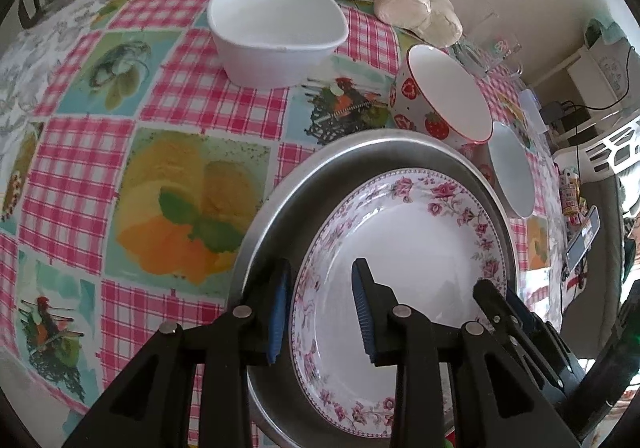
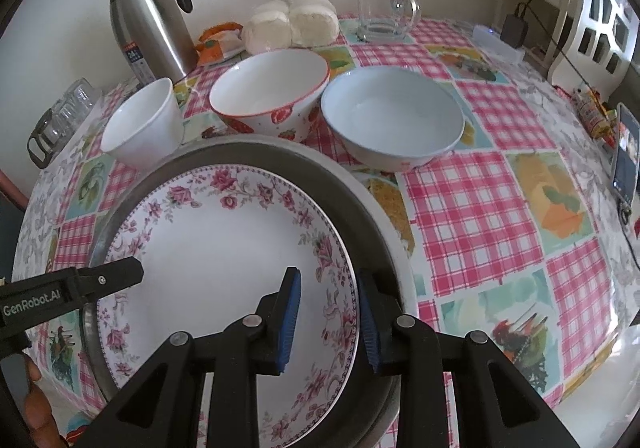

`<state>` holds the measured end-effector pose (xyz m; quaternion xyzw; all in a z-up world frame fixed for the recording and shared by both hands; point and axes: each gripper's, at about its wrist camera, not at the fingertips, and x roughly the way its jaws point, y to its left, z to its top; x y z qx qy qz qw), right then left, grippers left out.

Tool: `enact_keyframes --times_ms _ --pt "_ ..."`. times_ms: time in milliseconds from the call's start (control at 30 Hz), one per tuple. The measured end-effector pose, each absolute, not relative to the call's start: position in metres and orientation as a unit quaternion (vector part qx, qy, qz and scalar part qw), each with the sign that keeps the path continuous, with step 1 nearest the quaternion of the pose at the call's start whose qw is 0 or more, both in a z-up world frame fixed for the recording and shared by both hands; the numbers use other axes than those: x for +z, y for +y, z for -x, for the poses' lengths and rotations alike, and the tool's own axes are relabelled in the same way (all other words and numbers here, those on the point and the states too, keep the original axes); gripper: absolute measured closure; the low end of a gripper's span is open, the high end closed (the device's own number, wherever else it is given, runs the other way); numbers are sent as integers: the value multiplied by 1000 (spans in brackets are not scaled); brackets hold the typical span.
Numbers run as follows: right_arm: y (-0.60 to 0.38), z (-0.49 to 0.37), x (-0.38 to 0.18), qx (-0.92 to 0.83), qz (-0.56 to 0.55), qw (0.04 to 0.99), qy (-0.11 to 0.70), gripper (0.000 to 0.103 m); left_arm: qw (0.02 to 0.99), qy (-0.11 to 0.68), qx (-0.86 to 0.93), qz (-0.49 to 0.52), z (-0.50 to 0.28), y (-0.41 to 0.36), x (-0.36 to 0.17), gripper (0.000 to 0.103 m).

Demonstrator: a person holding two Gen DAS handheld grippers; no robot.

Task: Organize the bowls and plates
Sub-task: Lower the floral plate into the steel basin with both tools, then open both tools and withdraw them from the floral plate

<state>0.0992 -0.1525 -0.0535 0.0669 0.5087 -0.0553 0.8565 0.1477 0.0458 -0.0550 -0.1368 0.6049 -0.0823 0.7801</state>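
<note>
From the left wrist we saw our left gripper (image 1: 322, 312) straddling the near rim of the floral plate (image 1: 412, 248), one blue pad outside the rim, the other over the white well; whether the pads pressed on the rim we could not tell. The plate lay inside the metal tray (image 1: 344, 156) on the checked tablecloth (image 1: 80, 176). Beyond stood the square white bowl (image 1: 276, 32), the strawberry bowl (image 1: 444, 96) and the pale blue bowl (image 1: 512, 172).

From the right wrist, our right gripper (image 2: 330, 324) straddled the plate's opposite rim the same way, grip again unclear. The left gripper's finger reached in from the left edge. The three bowls lined up behind the tray, a steel thermos (image 2: 148, 20) and glass mug (image 2: 384, 8) further back.
</note>
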Motion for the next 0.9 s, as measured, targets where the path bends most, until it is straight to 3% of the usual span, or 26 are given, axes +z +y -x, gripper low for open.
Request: enact_keyframes --times_ms 233,300,367,400,533,600,633,700,900 --pt "-158 -96 -40 -56 -70 868 488 70 801 582 -65 126 -147 49 -37 68" --pt "-159 -94 -33 -54 -70 875 477 70 808 572 -60 124 -146 50 -30 62" --pt "-160 -92 -26 -54 -68 883 462 56 818 559 -55 124 -144 51 -22 52" --pt "-160 -91 -23 -55 -67 886 456 41 822 554 -50 123 -144 52 -18 47" --pt "-165 -89 -18 -61 -59 892 445 33 829 547 -30 112 -144 50 -14 37" --pt "-168 -89 -19 -64 -58 891 446 20 829 548 -22 109 -143 48 -13 34" --pt "-171 -90 -20 -67 -56 890 447 13 829 548 -14 106 -145 47 -15 22" --pt "-175 -90 -21 -66 -52 891 447 0 834 543 2 98 -145 46 -18 12" --pt "-188 -88 -21 -69 -50 892 445 0 842 531 45 84 -147 46 -21 5"
